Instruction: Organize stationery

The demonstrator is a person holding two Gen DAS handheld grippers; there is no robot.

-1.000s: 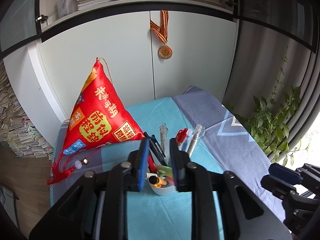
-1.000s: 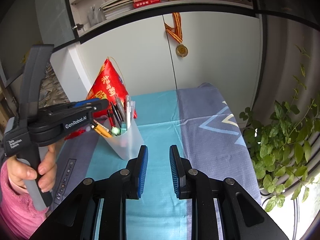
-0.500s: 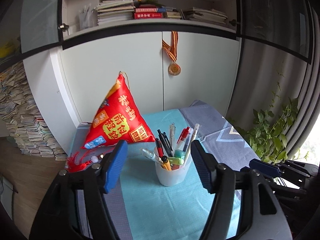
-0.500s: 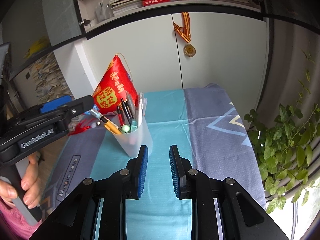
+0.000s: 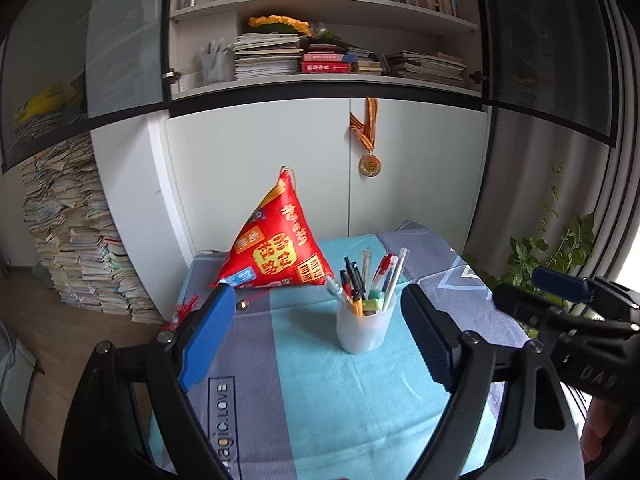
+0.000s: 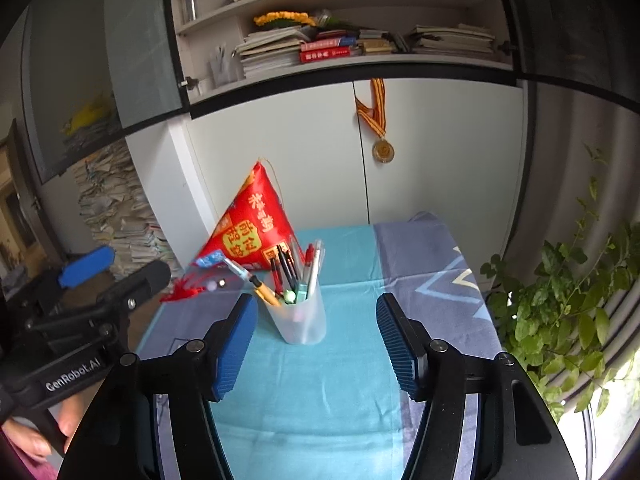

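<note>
A translucent white cup [image 5: 365, 329] stands upright on the blue and grey tablecloth [image 5: 328, 392], with several pens and markers [image 5: 366, 276] standing in it. It also shows in the right wrist view [image 6: 305, 320]. My left gripper [image 5: 316, 334] is open and empty, held back from the cup on the near side. My right gripper [image 6: 316, 340] is open and empty too, also back from the cup. Each gripper shows at the edge of the other's view.
A red pyramid-shaped cushion [image 5: 278, 246] with a tassel sits behind the cup at the table's back left. White cabinet doors with a hanging medal [image 5: 369, 164] stand behind the table. A leafy plant [image 6: 568, 304] is off the right edge. Paper stacks [image 5: 76, 240] stand on the left.
My left gripper opened and pulled back and up from the cup. My right gripper, shut before, has opened wide and drawn back as well.
</note>
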